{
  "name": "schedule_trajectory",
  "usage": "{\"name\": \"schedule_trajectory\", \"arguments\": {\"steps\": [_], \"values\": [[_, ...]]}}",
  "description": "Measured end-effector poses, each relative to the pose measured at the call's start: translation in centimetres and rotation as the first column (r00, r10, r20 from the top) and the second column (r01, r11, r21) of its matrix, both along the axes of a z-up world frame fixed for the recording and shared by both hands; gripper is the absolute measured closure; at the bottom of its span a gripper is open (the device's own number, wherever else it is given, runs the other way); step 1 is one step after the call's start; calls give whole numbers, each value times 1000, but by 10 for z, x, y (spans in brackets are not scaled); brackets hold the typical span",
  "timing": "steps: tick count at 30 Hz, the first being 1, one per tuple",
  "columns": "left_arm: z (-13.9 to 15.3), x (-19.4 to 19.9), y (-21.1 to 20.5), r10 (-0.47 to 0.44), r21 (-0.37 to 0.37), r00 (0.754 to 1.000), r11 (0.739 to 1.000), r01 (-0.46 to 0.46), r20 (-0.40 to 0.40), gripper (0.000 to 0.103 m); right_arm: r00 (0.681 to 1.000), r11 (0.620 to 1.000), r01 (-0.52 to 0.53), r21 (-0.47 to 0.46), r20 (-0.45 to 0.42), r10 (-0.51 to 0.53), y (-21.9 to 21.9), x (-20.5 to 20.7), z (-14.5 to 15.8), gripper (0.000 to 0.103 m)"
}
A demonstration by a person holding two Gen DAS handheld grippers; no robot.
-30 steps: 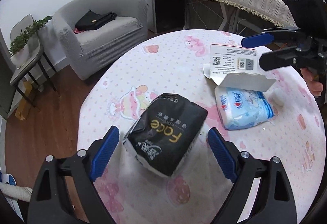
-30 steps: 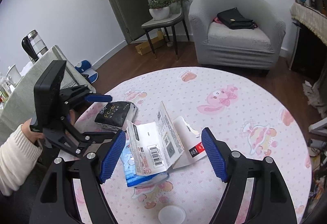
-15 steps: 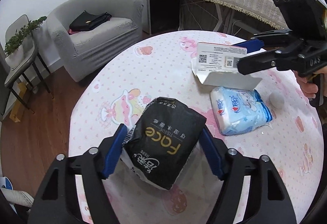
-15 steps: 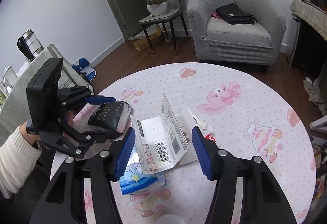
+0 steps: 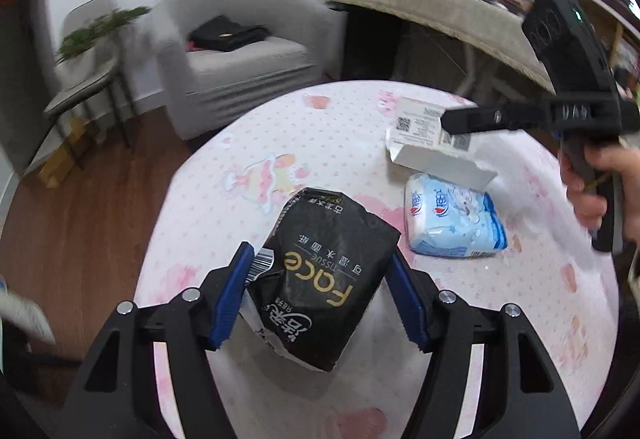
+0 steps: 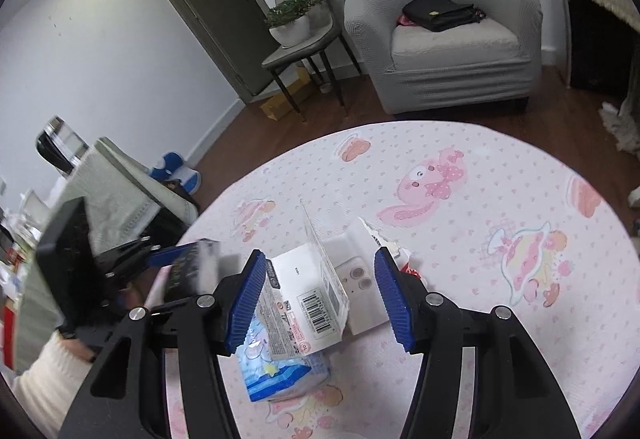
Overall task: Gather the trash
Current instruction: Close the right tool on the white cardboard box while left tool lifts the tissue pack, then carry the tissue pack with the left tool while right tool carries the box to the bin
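left wrist view: the left claw [image 5: 320, 299] is seen clamped on a black tissue pack [image 5: 326, 287], both blue pads pressed into its crumpled sides after the jaws have just been closing around it. the pack appears lifted a little off the pink patterned tabletop [image 5: 348, 119], though the gap beneath cannot be made out for certain. the step in hand is judged to be the pick-up of this first piece of trash; next, a carry to a bin is called for, and no bin is seen in either view. a blue tissue pack [image 5: 452, 223] lies just beside the black one, and a white carton [image 5: 436, 155] rests opened behind it, partly over it. the right claw [image 5: 472, 121] is seen from the side reaching in at that carton, with a hand [image 5: 600, 191] on its grip.

right wrist view: the right claw [image 6: 318, 297] is narrowed about the white carton [image 6: 308, 299], its jaws having just been closing. the left pad seems to touch the carton's flap, while the right pad stands apart from the white panel; a firm hold is not yet shown. a little more closing is judged to be needed before a lift. the blue tissue pack [image 6: 280, 371] lies under the carton's near end and could be dragged along with it. the left claw [image 6: 176, 259] is blurred at the left with the black tissue pack [image 6: 192, 271] in it, and a white sleeve [image 6: 48, 387] shows below. an armchair [image 6: 440, 39] and a chair with a plant [image 6: 300, 19] stand well apart from the tabletop [image 6: 500, 179], out of the way.
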State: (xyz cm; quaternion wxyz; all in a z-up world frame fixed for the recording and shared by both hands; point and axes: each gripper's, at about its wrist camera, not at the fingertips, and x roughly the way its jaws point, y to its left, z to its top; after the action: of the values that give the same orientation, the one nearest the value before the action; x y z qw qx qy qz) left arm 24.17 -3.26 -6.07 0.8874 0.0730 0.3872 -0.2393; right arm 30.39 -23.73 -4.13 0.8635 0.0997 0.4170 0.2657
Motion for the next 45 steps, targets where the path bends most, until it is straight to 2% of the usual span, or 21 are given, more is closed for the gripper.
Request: {"name": "schedule_trajectory", "arguments": {"steps": [3,6,7,8,10,13,16,20,26,45], "values": [[8,-10,6,57,-55,998,997,-57,8,34,1000,996,11,-88,20,-9,14,0,-1,53],[15,-17,9,70,-48,997,997,-68,41,34,1000,994,9,-107,20,-7,25,0,-3,59],[17,-19,11,75,-52,996,996,-72,47,34,999,990,24,-137,32,-20,29,-1,-3,65],[17,-20,14,84,-63,995,995,-81,47,34,999,987,39,-159,39,-33,30,-2,-3,79],[16,-25,21,100,-97,995,991,-97,29,34,997,975,72,-212,48,-63,33,-5,-5,87],[16,-34,28,126,-94,991,988,-122,43,35,994,970,99,-222,58,-89,33,-6,-8,101],[21,-42,38,154,-114,987,982,-148,46,35,987,966,138,-218,108,-117,34,-14,-1,101],[29,-57,51,185,-106,980,979,-177,74,35,978,967,162,-195,162,-131,37,-28,17,101],[35,-75,66,230,-87,968,971,-222,98,35,980,971,116,-209,185,-77,64,-46,22,101],[35,-132,143,377,-111,920,924,-366,109,35,971,975,-65,-214,211,111,169,-109,29,101]]}}
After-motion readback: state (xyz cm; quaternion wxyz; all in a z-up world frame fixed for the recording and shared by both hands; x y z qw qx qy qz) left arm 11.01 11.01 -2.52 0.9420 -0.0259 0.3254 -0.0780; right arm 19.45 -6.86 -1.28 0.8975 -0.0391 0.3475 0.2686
